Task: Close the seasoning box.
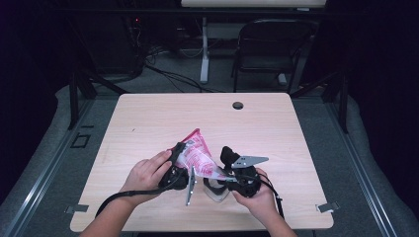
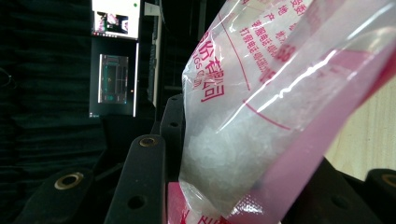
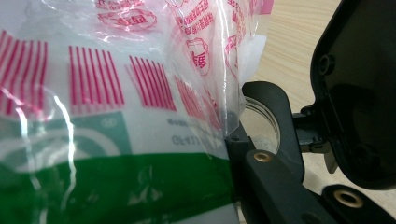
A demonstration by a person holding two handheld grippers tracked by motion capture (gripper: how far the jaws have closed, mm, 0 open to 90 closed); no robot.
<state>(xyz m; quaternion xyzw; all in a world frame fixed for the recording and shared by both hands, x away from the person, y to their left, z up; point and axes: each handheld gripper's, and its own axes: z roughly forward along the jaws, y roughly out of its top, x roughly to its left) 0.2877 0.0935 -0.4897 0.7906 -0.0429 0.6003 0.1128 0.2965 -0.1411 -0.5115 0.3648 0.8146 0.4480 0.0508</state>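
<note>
Left gripper [image 1: 179, 159] clamped on the bag [image 1: 197, 157], jaws part-way closed around its bulging lower end, white grains packed inside. Right gripper [image 1: 223, 174] pinched tight on the bag's other corner, thin film only between the jaws. Bag held up over the table [image 1: 148, 123], stretched between both hands, above a clear dish [image 1: 217, 192]. Looked like the tilt-and-pour stage, nothing spilling yet. Next move probably called for tipping the low corner toward the dish without loosening either grip. Red Chinese print and red stripes across the plastic, a green band below; characters too blurred to read.
</note>
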